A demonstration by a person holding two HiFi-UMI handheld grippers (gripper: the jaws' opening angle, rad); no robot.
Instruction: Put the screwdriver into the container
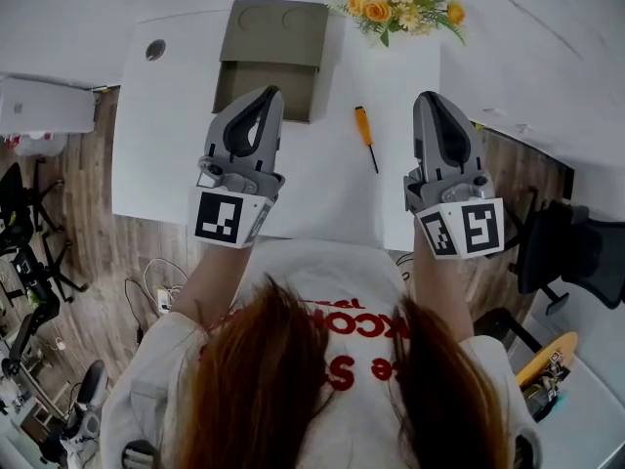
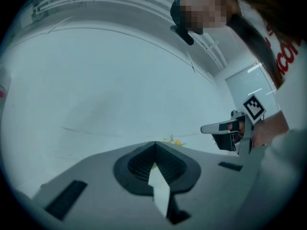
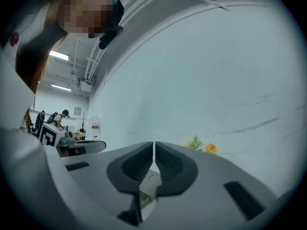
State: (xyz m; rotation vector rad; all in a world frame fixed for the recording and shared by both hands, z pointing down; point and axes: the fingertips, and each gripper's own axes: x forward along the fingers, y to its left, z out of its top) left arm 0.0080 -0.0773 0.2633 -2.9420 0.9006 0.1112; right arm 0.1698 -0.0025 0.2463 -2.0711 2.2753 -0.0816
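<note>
On the white tabletop (image 1: 161, 140), the orange-handled screwdriver (image 1: 365, 136) lies between the left gripper (image 1: 270, 93) and right gripper (image 1: 430, 97), touching neither, beside the olive container (image 1: 273, 55). Both grippers' jaws are together, empty.

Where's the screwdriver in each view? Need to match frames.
Head view: screwdriver lies mid-frame on the table, right of the container.
Left gripper view: not in it.
Right gripper view: not in it.
Shared landmark: flowers.
</note>
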